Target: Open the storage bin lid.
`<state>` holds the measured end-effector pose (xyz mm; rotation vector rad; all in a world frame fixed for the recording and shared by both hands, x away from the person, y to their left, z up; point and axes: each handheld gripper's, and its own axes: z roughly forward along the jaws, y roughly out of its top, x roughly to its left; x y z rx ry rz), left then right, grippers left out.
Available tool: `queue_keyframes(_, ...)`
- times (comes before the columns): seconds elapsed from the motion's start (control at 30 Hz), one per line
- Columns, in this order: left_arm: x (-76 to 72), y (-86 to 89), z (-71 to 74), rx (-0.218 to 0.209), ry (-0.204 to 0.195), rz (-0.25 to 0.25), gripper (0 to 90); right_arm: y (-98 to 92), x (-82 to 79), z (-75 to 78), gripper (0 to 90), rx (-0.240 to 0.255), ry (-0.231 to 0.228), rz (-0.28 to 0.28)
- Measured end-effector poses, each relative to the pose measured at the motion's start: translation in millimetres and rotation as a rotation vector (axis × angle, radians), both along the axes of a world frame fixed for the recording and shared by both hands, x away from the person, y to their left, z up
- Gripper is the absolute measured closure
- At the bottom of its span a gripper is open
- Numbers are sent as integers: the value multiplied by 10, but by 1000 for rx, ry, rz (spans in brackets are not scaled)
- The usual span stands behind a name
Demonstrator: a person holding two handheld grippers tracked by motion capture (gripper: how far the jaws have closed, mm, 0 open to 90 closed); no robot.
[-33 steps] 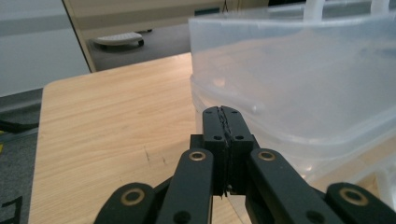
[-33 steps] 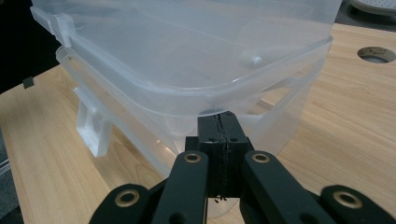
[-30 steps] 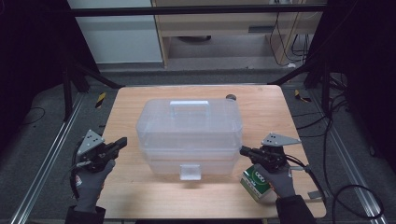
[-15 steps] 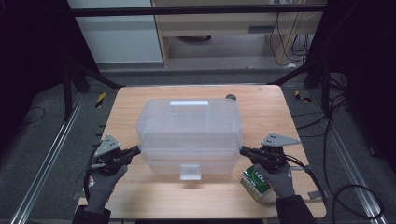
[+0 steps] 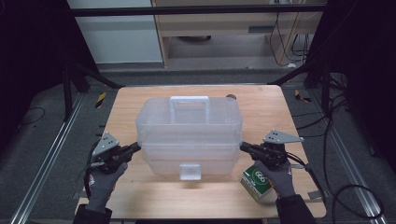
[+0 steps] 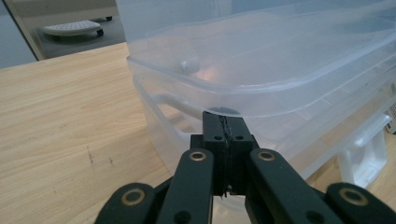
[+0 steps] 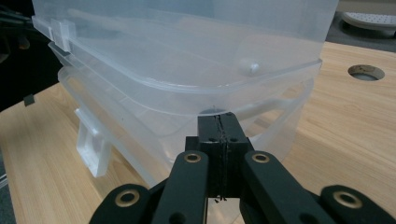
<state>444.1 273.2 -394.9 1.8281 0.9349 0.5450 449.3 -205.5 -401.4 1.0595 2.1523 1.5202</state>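
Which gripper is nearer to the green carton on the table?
Right. The right gripper hangs just above the green carton, with its tips at the clear box. The left gripper is at the box's opposite side, far from the carton.

**A:** so where's the room on this table (image 5: 140,100)? The clear bin (image 5: 189,135) hogs the middle, right?

**B:** yep. Bare wood all along the back edge, plus a wide strip on each side. The front strip is open too, except the green box (image 5: 257,179) parked at the front right, just beside the right gripper (image 5: 243,147).

**A:** and at the bin's 2 ends?

**B:** tight. The left gripper (image 5: 137,147) sits under the rim overhang, same on the right.
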Motion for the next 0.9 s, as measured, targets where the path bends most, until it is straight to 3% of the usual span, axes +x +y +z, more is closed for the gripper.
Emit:
queue_keyframes(0.37,106,-17,152,7,-29,5,893,-6,85,130,900,4,-24,-8)
queue_keyframes(0.5,157,-44,203,12,-34,11,892,-54,126,188,900,39,-26,-11)
queue_keyframes(0.9,155,-76,177,13,-52,17,890,-14,129,192,900,34,-37,-1)
